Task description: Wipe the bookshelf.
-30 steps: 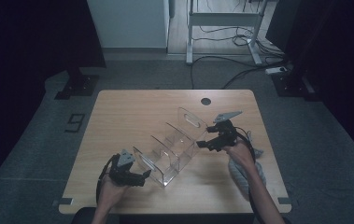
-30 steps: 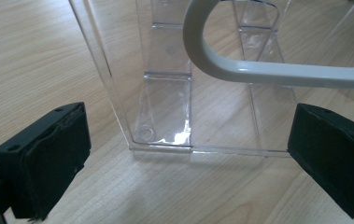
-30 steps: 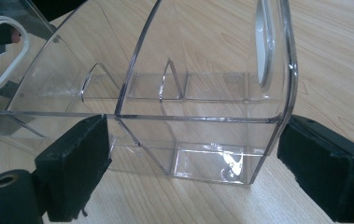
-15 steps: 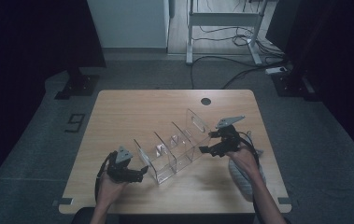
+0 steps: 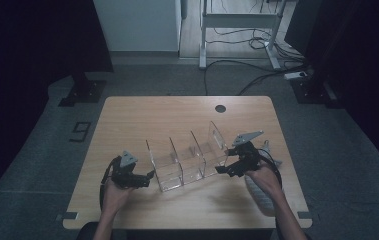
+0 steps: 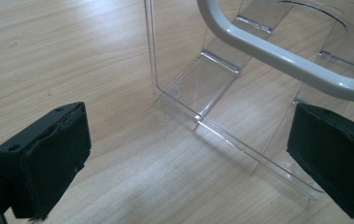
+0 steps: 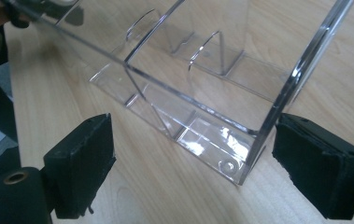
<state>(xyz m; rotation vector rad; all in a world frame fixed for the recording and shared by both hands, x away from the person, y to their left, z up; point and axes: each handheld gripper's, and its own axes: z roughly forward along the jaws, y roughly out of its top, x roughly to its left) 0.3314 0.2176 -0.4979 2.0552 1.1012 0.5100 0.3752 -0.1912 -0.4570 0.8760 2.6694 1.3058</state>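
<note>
Clear acrylic divider rack (image 5: 189, 160): lying slantwise on the tabletop (image 5: 142, 112), mid-front, compartments empty. Left tongs (image 5: 149, 176) standing wide at its near-left corner, gripping nothing. Right tongs (image 5: 220, 170) standing wide, straddling its right end corner, pads not pressing. Progress, by judgement: both approaches are being made; grasp and any repositioning remaining. Surroundings: a folded grey cloth (image 5: 259, 192) lying under the right hand; nothing blocking.
</note>
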